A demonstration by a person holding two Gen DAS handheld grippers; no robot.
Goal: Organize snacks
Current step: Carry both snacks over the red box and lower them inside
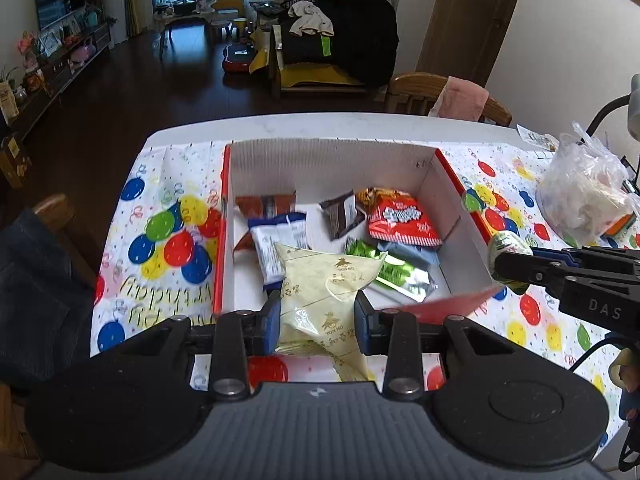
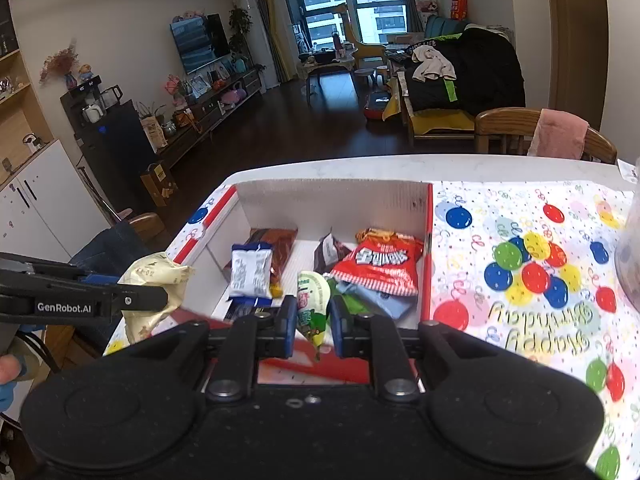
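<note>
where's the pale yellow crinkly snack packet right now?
The pale yellow crinkly snack packet is clamped in the left gripper, held at the near edge of the white cardboard box with red rim, above the blue-and-white packet and green foil packet.

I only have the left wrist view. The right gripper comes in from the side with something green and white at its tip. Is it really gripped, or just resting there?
Observer: Gripped. The right wrist view shows the right gripper with both blue pads pressed on the sides of the green-and-white packet.
Operator: That gripper blocks my view of the cloth right of the box. Any snacks lying there?
Observer: None shows. Right of the box there is only the balloon-print cloth, up to a clear plastic thing at the frame's edge.
</note>
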